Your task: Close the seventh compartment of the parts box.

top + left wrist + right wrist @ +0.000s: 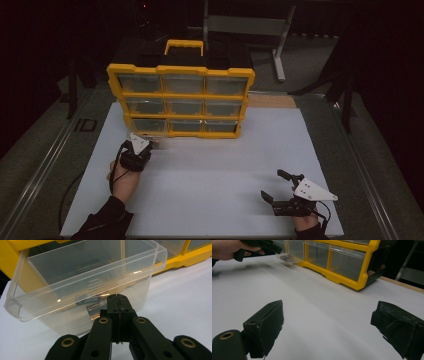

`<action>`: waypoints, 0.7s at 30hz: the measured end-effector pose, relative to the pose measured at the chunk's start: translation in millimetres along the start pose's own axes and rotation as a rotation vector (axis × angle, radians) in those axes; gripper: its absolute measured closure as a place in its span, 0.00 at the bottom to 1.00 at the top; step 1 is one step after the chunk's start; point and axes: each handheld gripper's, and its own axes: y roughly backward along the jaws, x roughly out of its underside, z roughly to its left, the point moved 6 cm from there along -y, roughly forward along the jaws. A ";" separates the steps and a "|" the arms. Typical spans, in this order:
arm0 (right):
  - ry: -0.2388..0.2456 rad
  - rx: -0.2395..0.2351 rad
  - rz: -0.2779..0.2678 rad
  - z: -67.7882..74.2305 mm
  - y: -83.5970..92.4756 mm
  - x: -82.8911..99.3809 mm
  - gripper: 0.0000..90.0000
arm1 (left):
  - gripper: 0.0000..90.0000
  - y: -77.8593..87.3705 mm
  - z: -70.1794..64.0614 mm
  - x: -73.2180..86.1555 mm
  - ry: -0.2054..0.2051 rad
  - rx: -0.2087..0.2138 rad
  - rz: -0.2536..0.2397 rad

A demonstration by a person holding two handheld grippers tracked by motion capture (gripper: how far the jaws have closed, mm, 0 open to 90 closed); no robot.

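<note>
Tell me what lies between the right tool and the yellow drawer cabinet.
Nothing: bare white tabletop runs from the open right tool to the yellow cabinet, as the right gripper view shows.

We count one yellow cabinet [180,100] holding nine clear drawers [186,84] — three rows of three. One drawer [82,280] is pulled out, and in it we see two batteries [93,305] for certain; more we cannot tell. Two grippers — left [145,146] and right [280,186] — one white mat [210,170], one table [345,165].
</note>
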 end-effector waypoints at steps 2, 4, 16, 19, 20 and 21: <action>0.001 0.000 0.000 -0.2 -0.1 0.1 0.10 | 0.98 -0.8 0.4 -0.7 0.001 0.001 0.006; 0.000 0.001 0.000 0.0 0.1 0.0 0.10 | 0.98 -3.0 1.7 -2.7 -0.003 -0.002 0.009; -0.004 0.006 0.002 -1.0 0.2 0.4 0.10 | 0.98 -11.0 5.0 -7.5 -0.009 -0.003 0.021; -0.004 0.005 0.001 -1.1 0.2 0.4 0.10 | 0.98 -12.5 5.5 -8.5 -0.012 -0.006 0.024; -0.005 0.005 0.002 -0.9 0.2 0.4 0.10 | 0.98 -13.8 5.6 -9.5 -0.010 -0.004 0.025; -0.005 0.005 0.002 -0.9 0.2 0.4 0.10 | 0.98 -13.8 5.6 -9.5 -0.010 -0.004 0.025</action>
